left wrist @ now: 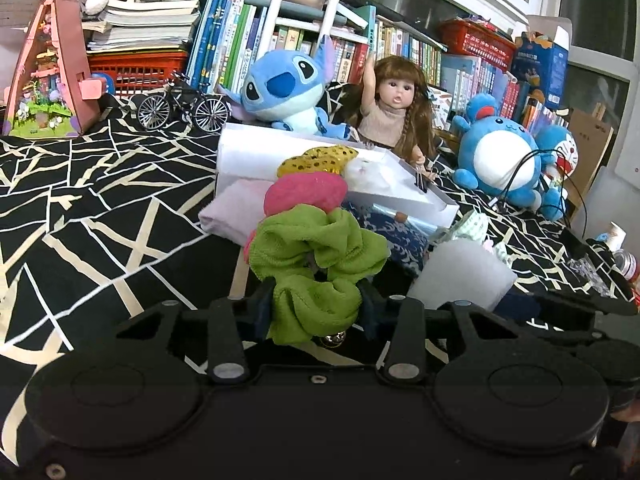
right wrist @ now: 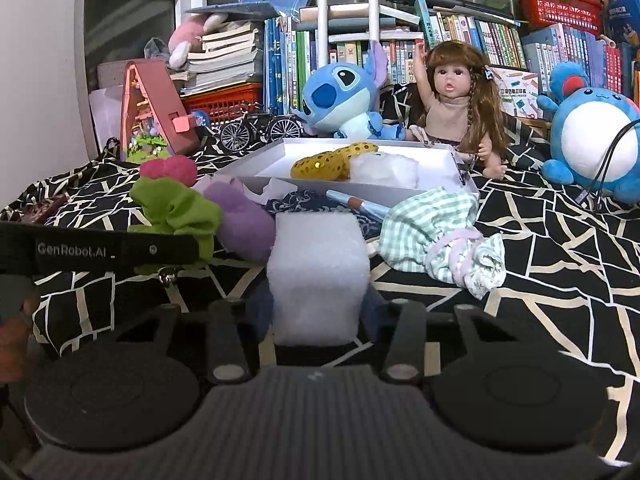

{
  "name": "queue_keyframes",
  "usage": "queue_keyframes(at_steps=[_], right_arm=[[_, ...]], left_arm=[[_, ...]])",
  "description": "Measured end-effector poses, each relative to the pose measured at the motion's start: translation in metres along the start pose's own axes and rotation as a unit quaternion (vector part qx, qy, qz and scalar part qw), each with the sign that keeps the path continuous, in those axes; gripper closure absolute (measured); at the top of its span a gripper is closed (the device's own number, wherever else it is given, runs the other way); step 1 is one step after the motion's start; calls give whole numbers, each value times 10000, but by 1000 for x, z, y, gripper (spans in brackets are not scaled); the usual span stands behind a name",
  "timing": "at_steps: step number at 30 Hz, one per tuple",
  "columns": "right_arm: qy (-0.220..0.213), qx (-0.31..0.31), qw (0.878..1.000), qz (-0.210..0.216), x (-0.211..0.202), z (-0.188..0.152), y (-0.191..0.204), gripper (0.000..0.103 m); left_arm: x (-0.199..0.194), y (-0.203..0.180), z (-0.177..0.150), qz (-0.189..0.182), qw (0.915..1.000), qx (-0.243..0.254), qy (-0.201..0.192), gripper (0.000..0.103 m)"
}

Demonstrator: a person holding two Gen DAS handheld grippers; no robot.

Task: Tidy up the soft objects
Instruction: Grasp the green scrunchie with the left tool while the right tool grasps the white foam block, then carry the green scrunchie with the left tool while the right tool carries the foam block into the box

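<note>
Item one: left gripper [left wrist: 318,304]. We find its jaws clamped on the green scrunchie [left wrist: 316,264], which sits squarely between them and bulges above and ahead of the tips. A small metal bell hangs just under the bundle. Straight ahead of the jaws and touching the green fabric lies a pink scrunchie [left wrist: 306,194]; ahead and to the left of it, a folded lilac cloth [left wrist: 236,210].

Item two: right gripper [right wrist: 318,304]. We log its jaws closed on the white foam block [right wrist: 318,264], held upright between them, its top reaching well past the tips. To the right of the jaws lies a green checked cloth bundle [right wrist: 436,236]; to the left, a purple plush piece [right wrist: 244,224], just beside the block.

Item three: white box [right wrist: 384,190], ahead of both pairs of jaws, open at the top. We count a yellow sequined item [right wrist: 336,162] and a white fluffy item [right wrist: 386,170] inside, side by side. Its near wall faces the right jaws, with a dark patterned cloth [right wrist: 304,202] between block and wall.

Item four: open room. The black patterned cover [left wrist: 100,208] lies bare to the left of the left jaws, and likewise to the right of the checked bundle.
</note>
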State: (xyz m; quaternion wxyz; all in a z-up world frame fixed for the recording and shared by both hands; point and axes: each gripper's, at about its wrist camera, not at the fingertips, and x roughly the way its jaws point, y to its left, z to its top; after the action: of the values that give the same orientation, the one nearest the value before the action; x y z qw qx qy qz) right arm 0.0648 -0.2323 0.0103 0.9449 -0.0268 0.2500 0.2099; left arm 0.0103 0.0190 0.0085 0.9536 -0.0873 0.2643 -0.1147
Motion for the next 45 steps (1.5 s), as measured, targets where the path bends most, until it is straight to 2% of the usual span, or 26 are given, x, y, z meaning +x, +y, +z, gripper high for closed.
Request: queue_keyframes(at_steps=[7,16,29,41,45], right_arm=[[-68,-50,10000,-46,-7,5,2,54],[-182,218,9995,-112,-18,24,-8,54],[-565,483,9964,-414,-25,61,-30,54],[-487,1230,9878,-821,18,103,-76,54],[-367,1266,9871,-905,39,115,-83,54]], left_arm=[[-5,1,9,59,10000,-22,-63,64],[-8,6,28,102,9998,-95,-148,65],[-3,20,72,282,9989,-133,-354,65],[30,25,131,314,9979,-101,-564,65],[53,24,148,207,9987,-115,-454,65]])
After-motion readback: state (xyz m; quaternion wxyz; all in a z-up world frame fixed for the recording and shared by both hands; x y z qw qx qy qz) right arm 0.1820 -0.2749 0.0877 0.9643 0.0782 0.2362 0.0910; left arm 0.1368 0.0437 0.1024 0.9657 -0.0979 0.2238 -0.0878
